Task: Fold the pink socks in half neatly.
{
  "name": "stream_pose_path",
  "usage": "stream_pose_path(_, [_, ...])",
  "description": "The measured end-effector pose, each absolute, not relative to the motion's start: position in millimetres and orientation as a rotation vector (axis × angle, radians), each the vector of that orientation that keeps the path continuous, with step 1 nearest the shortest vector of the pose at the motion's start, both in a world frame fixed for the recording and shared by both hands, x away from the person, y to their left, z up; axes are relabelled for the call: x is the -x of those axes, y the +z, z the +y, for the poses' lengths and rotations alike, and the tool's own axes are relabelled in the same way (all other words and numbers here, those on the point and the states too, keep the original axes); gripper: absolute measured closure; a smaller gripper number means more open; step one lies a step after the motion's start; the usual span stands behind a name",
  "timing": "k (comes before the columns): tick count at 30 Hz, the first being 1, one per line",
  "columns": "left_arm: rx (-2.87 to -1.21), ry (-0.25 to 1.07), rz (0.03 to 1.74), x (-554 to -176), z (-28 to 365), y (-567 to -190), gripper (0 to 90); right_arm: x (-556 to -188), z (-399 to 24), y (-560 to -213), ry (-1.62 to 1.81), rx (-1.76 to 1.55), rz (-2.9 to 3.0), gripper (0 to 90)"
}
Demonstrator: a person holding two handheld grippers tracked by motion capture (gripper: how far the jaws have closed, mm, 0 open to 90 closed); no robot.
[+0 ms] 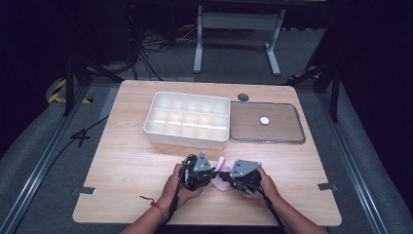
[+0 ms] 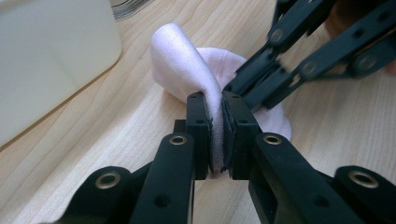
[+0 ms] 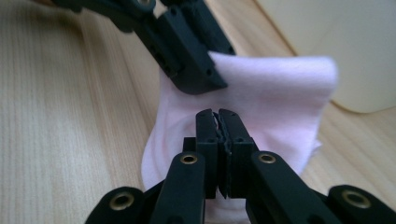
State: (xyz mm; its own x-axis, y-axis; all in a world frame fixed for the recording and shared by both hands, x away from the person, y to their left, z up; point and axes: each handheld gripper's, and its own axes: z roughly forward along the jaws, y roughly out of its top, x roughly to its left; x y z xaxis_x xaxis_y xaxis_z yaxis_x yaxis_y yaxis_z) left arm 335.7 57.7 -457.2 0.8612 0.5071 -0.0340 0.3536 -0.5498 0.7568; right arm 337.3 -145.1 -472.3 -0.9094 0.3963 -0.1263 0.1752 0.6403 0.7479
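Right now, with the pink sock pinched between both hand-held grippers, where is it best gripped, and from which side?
By its thin fabric edges, as shown: the left hand-held gripper is shut on a raised fold of the sock, coming in low and level. The right hand-held gripper pinches the opposite edge from its own side. Soft, flat cloth gives only folds and edges to hold.

Pale pink sock [image 1: 220, 176], bunched and pinched upright, on the wooden table [image 1: 122, 165] near the front edge.

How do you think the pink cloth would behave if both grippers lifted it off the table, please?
Probably floppy: the pink cloth already bends into a soft hump between the left gripper and the right gripper. Likely light, since thin folds pinched in shut jaws hold it. It should sag, not roll; the knit looks matte, so slipping seems unlikely.
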Motion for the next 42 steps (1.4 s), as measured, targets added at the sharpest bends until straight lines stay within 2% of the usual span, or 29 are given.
stream_pose_path(4, [-2.217,0.254,0.602,-335.4,57.3,-456.7,82.0,-339.2,-144.2,-473.6,1.137,-0.47,2.591,87.7])
stream_pose_path(7, [-2.217,0.258,0.61,-335.8,57.7,-456.9,82.1,-339.7,-147.4,-470.9,1.138,-0.472,2.594,84.4])
stream_pose_path(16, [-2.216,0.263,0.616,-336.1,57.8,-456.9,82.2,-342.2,-175.6,-456.5,1.129,-0.531,2.581,83.0])
stream_pose_path(34, [-2.228,0.339,0.55,-322.5,43.6,-452.6,79.1,-343.7,-165.9,-467.6,1.071,-0.526,2.631,84.4])
stream_pose_path(42, [-2.267,0.343,0.511,-323.0,41.2,-454.7,82.1,-347.1,-175.7,-459.6,1.119,-0.576,2.601,83.9])
